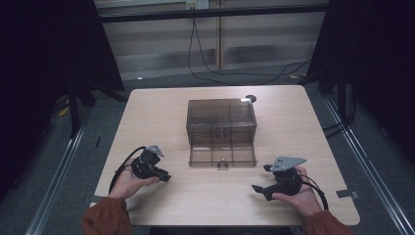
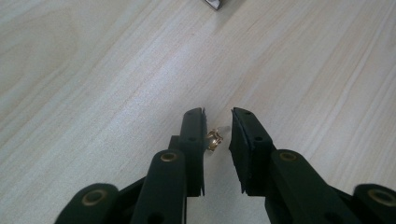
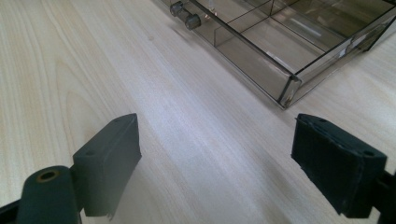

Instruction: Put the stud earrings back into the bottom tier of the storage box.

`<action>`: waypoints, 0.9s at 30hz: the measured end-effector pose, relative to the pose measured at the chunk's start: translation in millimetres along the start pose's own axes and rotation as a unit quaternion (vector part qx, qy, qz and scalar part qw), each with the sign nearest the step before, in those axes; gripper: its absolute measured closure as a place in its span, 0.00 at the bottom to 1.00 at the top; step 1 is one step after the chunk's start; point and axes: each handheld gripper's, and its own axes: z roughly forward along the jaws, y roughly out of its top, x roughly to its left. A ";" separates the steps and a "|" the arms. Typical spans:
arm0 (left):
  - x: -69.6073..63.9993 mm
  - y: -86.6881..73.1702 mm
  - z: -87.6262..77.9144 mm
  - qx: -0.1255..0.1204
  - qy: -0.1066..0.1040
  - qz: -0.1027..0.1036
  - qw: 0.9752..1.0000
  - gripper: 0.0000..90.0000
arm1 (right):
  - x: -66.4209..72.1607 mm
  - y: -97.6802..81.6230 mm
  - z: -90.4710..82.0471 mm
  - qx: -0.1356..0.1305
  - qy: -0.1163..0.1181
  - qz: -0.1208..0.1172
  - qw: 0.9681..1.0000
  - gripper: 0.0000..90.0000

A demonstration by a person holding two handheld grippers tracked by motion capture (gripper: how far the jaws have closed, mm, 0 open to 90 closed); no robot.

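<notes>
Organizer box (image 1: 221, 128) of smoky plastic sits mid-desk (image 1: 156, 105), its drawer (image 1: 222, 155) pulled out. My left gripper (image 2: 218, 123) stands slightly parted around a small gold ring (image 2: 213, 139); my right gripper (image 3: 215, 144) gapes wide.

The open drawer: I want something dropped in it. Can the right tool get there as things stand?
Probably yes. The right tool sits on bare table, jaws wide apart and holding nothing, and the drawer stands pulled out with nothing lying between them.

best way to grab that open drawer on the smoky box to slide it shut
Take the two small round knobs at the middle of the drawer front, coming in from the person's side of the table. They stick out from the flat clear wall, so the tongs can close across one; the wall itself offers no grip.
</notes>
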 end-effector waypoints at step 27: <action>5.8 -3.1 3.8 0.015 -0.003 -0.018 1.000 0.94 | 0.2 0.0 0.4 0.003 -0.002 -0.001 1.000 0.16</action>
